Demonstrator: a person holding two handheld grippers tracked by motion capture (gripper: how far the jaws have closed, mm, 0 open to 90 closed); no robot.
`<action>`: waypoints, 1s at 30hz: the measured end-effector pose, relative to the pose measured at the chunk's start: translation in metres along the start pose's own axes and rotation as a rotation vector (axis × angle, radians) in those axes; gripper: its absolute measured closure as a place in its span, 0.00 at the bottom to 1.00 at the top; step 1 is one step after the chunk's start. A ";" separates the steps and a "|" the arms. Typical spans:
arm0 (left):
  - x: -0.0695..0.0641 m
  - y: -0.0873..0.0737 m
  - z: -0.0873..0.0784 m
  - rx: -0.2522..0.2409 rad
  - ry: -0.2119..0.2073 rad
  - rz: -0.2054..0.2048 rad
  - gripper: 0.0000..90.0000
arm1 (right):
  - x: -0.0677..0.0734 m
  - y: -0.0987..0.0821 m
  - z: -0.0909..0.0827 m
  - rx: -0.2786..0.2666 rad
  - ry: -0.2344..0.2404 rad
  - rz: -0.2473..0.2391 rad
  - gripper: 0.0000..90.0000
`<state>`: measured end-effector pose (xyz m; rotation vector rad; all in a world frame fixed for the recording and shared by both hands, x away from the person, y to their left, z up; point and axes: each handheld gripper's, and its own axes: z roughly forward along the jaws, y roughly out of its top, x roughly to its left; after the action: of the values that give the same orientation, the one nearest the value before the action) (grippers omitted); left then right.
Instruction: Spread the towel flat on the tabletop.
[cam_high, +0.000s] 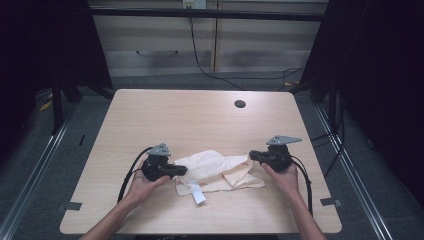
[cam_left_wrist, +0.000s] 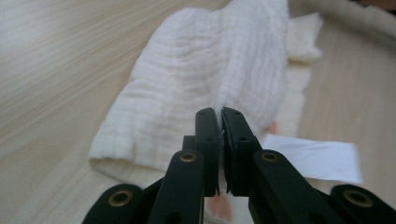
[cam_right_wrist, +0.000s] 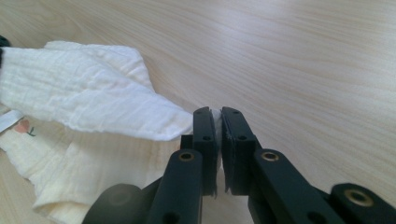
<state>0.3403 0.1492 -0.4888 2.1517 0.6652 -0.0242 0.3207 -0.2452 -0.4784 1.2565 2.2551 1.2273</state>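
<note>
Cream cloth (cam_high: 220, 171) crumpled on the table (cam_high: 200, 120) near its front edge, stretched between left gripper (cam_high: 183, 170) and right gripper (cam_high: 252, 156). Pressed together on a raised fold at the cloth's left end – left jaws; likewise pinching a corner at the right end – right jaws. White label (cam_left_wrist: 322, 158) beside the fold, plain in left gripper view; a dark round hole (cam_high: 240, 104) far up the table, from above.

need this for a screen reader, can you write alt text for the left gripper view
The left gripper has its two black jaws shut on a fold of a crumpled white cloth lying on a light wooden table. A white label sticks out at the cloth's edge.
</note>
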 end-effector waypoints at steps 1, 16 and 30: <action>0.002 0.000 0.003 0.001 0.009 -0.005 0.93 | 0.000 0.000 0.000 0.003 -0.003 -0.003 0.95; -0.007 -0.003 -0.017 -0.079 0.061 0.013 0.68 | -0.001 -0.004 0.000 0.005 -0.004 -0.003 0.95; -0.031 -0.016 -0.018 -0.035 -0.015 0.108 0.79 | 0.001 -0.005 0.002 0.013 0.003 -0.001 0.94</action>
<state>0.3026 0.1563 -0.4813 2.1482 0.5364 0.0285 0.3183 -0.2448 -0.4829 1.2594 2.2691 1.2169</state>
